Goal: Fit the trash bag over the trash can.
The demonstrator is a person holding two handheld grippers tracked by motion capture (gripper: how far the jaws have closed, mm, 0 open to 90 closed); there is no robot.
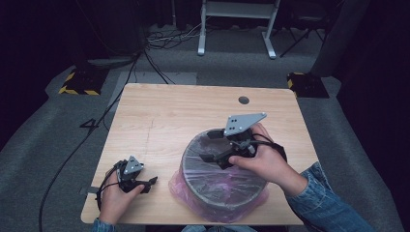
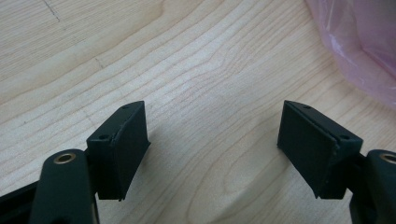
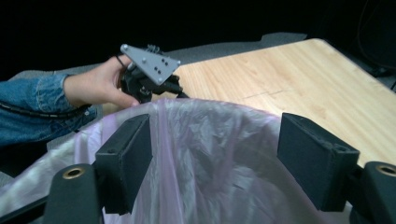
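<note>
While the right gripper point(image 1: 212, 155) hovers wide open and empty over the round dark bin lined with a thin pink plastic bag point(image 1: 223, 181) at the wooden table's point(image 1: 159, 121) near edge, a careless pinch could tear or drag the liner loose.

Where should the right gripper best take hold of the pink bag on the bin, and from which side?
Probably the bag's top hem, where it folds over the bin's rim. It is thin enough for the open right gripper, which already faces it. Come from above, one jaw inside the rim and one outside.
</note>
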